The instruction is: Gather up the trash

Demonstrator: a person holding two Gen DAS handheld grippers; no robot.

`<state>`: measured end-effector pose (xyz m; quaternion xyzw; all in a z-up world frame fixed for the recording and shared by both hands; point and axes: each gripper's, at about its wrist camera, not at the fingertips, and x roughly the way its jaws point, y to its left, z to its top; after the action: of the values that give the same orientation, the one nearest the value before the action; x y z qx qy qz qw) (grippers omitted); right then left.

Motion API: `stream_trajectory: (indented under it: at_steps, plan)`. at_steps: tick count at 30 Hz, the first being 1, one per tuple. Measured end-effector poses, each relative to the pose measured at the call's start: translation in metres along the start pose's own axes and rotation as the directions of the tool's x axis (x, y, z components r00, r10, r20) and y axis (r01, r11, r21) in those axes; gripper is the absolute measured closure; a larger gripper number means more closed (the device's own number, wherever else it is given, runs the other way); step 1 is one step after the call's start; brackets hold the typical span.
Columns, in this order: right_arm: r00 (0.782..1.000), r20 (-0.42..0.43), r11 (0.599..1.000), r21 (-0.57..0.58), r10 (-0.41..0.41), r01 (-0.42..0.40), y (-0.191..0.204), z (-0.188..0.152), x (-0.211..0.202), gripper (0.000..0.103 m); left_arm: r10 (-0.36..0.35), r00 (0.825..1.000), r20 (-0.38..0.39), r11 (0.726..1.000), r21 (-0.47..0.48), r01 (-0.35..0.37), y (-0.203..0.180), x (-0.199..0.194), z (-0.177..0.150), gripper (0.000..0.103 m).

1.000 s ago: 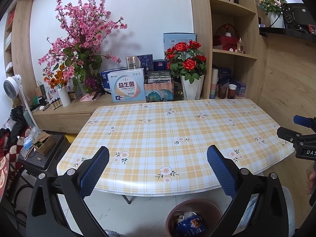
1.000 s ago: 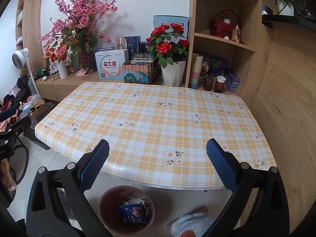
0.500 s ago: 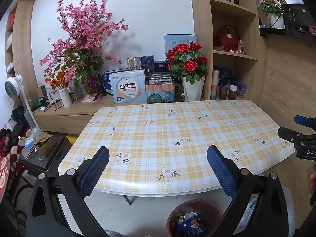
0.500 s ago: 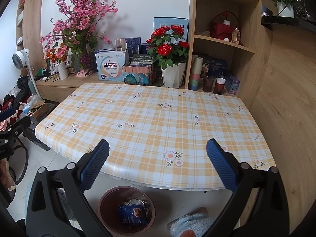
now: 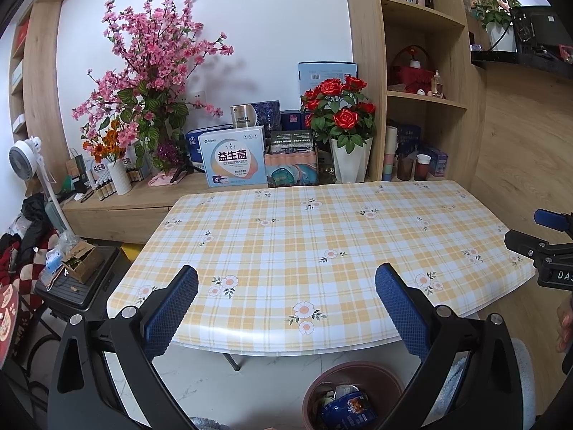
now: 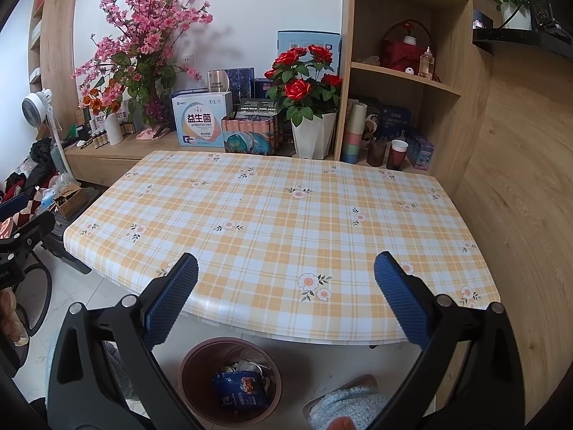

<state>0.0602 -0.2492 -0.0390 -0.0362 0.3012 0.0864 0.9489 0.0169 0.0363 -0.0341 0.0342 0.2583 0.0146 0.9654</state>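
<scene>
A brown waste bin (image 5: 352,376) (image 6: 200,362) stands on the floor under the table's near edge, holding a blue wrapper (image 6: 241,388) and other crumpled trash. The table (image 5: 322,236) (image 6: 286,222) wears a yellow plaid cloth with flowers and carries no loose items. My left gripper (image 5: 286,308) hovers open before the near edge, nothing between its blue pads. My right gripper (image 6: 286,304) is open too, above the bin. Each gripper shows at the other view's side: the right gripper (image 5: 544,251) and the left gripper (image 6: 21,236).
Behind the table a low wooden shelf (image 5: 118,204) holds boxes, a red rose pot (image 5: 349,157) and pink blossoms (image 5: 154,71). A tall shelf unit (image 6: 404,82) stands at the right. A fan (image 5: 23,157), clothes and a cardboard box (image 5: 80,261) crowd the left floor. A fluffy slipper (image 6: 343,405) lies by the bin.
Both views have shifted slightly, as if both grippers drew back and up a little from the table. Both grippers stay open and the bin's contents are unchanged.
</scene>
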Motion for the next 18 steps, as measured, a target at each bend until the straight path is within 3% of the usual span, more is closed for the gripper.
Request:
stream_trajectory:
  at_steps: [18]
  plan:
    - [1.0,0.007,1.0,0.013,0.0,0.0,-0.0017,-0.0043,-0.0018,0.006,0.016,1.0,0.004,1.0,-0.001,-0.016,0.0012,-0.0037,-0.0012,0.006]
